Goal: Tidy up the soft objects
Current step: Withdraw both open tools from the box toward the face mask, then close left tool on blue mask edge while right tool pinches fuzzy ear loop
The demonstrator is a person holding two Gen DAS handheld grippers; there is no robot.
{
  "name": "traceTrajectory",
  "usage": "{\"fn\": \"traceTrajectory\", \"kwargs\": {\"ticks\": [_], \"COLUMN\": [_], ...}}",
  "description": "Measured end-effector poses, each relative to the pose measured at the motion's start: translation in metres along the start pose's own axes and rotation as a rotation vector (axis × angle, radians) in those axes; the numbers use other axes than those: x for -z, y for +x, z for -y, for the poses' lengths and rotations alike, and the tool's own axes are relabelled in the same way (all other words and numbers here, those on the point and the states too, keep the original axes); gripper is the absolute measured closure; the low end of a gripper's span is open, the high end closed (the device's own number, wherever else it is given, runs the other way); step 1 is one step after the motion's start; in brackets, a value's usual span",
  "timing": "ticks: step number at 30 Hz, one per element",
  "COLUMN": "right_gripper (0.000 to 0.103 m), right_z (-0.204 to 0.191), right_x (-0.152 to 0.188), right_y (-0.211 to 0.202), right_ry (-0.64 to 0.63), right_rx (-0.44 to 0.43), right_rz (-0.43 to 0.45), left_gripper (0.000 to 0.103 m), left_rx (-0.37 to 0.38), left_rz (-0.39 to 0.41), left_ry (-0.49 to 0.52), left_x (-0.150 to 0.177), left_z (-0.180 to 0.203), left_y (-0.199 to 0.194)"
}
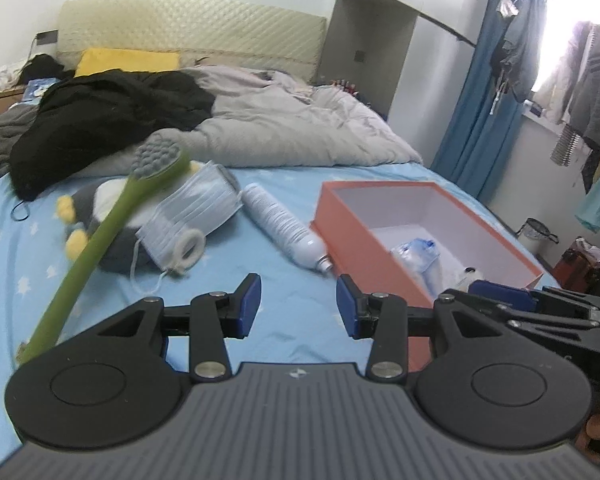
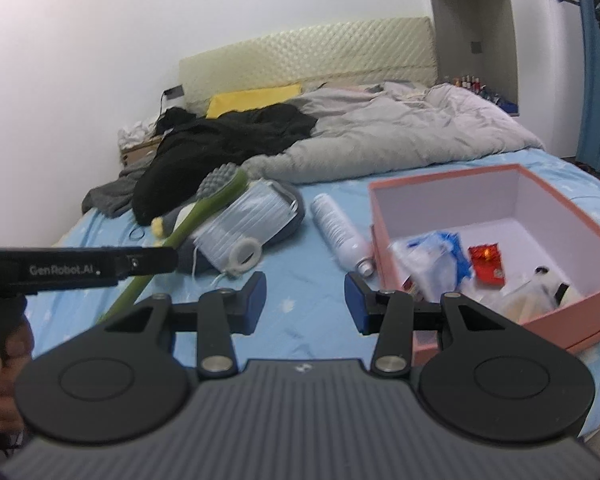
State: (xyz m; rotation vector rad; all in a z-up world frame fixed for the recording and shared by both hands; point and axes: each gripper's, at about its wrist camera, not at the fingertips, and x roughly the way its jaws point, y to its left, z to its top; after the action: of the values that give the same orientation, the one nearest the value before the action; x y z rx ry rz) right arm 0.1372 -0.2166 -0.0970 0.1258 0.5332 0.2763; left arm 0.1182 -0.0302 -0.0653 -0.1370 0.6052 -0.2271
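Partly done: the pink box [image 2: 496, 248], ahead and right of the right gripper [image 2: 305, 304], already holds several packets. Plush penguin [image 1: 112, 220], mask pack [image 1: 192, 212], brush [image 1: 112, 224] and bottle [image 1: 284, 228] lie on the bed ahead of the left gripper [image 1: 298, 306]. Both grippers stand apart, empty.

Left gripper [image 1: 299, 304] jaws apart and empty, right gripper [image 2: 305, 302] likewise, both angled downward

Lying on the bed's blue sheet [image 1: 260, 304]: one green long-handled brush [image 1: 100, 232], one plush penguin [image 1: 100, 216], one stack of face masks [image 1: 196, 208], one white bottle [image 1: 280, 224], one hair tie [image 1: 20, 212], and one open orange box [image 2: 572, 324] holding several packets, too blurred for counting.
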Motion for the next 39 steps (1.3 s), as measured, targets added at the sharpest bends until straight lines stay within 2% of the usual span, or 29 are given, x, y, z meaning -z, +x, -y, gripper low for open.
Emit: {"fn": "traceTrajectory", "kwargs": {"ticks": [11,13,17,30,39], "right_gripper": [0.057,0.057,0.057,0.057,0.057], "right_z": [-0.034,-0.039,-0.043,-0.043,-0.049], "right_x": [0.036,0.040,0.036,0.035,0.029], "right_y": [0.004,0.008,0.022,0.095,0.167], "right_ry": [-0.004,-0.014,-0.035,-0.047,-0.041], "right_rx": [-0.034,-0.041,-0.060,-0.068,-0.132], "right_rz": [-0.074,-0.086,-0.102,-0.167,-0.208], "left_gripper": [0.055,0.051,0.051,0.050,0.050], "left_rx": [-0.032,-0.055,-0.092,-0.142,-0.186], "left_rz": [-0.055,-0.067,-0.075,-0.106,-0.111], "left_ry": [-0.017,-0.021,-0.046,-0.140,-0.180], "left_x": [0.035,0.039,0.043,0.039,0.033], "left_z": [-0.028,-0.035,-0.050,-0.106,-0.149], "left_y": [-0.005,0.001,0.013,0.077,0.133]}}
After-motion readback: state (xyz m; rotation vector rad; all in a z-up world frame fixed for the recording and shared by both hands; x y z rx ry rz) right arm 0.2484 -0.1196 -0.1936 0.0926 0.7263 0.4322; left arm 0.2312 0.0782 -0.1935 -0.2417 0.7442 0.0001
